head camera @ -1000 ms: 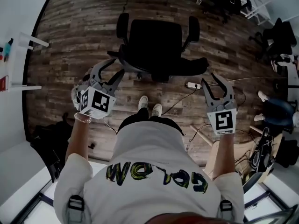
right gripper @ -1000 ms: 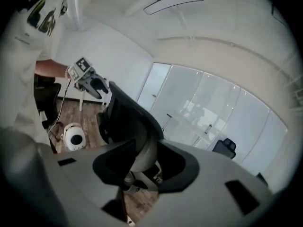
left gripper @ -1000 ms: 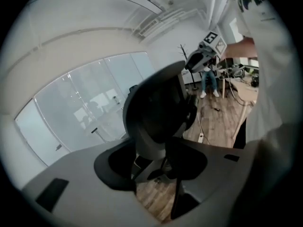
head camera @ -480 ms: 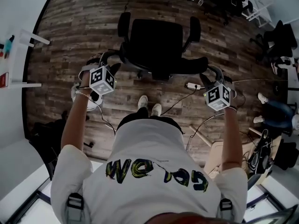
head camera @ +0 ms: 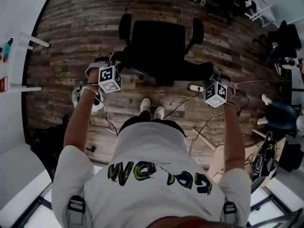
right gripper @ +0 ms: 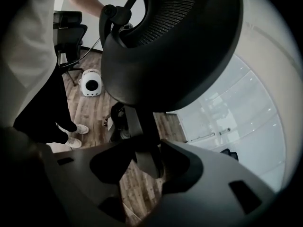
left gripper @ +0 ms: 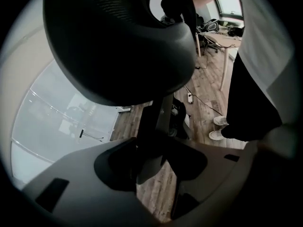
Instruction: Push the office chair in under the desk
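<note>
While the person stands on the wooden floor [head camera: 71,27] right behind the office chair [head camera: 156,37], the left gripper [head camera: 108,60] and the right gripper [head camera: 217,75] are down at the chair's back, one at each end of it. The left jaws have just been closing. A dark upright bar [left gripper: 158,112] of the chair's back runs between them, and the tips lie against its two sides. They grip it even though they stand wide apart. Above these jaws looms the rounded black mesh backrest [left gripper: 118,41].

The right jaws have just been opening. They also stand wide, with a dark bar of the chair's back between them and a tip against each side of it, so they hold the chair as well. The backrest fills the space above them.

The chair's seat and its two armrests [head camera: 124,26] lie beyond the tips of both pairs of jaws. The person's white shoes [head camera: 152,107] are behind the jaws, about midway between the two grippers. A power strip [head camera: 195,87] with its cable lies on the floor just beside the right jaws, on their inner side. A white surface [head camera: 12,70] lies far out to the left of the left jaws, well apart from the chair.
</note>
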Available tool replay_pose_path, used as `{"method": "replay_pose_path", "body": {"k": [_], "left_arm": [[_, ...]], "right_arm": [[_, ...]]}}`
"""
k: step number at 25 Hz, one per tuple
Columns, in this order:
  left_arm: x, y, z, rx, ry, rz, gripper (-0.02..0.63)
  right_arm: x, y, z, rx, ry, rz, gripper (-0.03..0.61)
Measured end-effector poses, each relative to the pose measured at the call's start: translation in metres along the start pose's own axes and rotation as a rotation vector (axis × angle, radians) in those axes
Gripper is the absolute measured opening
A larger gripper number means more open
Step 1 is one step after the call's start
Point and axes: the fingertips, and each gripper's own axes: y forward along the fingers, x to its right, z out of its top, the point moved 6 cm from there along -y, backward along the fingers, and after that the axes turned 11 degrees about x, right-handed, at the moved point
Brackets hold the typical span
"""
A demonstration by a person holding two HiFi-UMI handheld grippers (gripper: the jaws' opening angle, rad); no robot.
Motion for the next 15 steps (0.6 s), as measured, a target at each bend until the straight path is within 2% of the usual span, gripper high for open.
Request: {"method": "replay_pose_path", "body": {"k": [2,6,15], "left_arm": [[-0.002,0.002,0.001,0.009,0.010,-0.023,0.197],[-0.005,0.005,0.000,0.015,0.024,-0.052,0.192],[-0.030,0.024,-0.009,0.013,0.044,-0.028,0.193]], "right_arm": [[0.003,0.003,-0.005,-0.004,-0.010,0.005,0.193],[0.008,0.000,0.008,-0.025,-0.004,0.036,0.189],[0.023,0.025,0.002,-0.087,0.006,-0.012,0.190]]}}
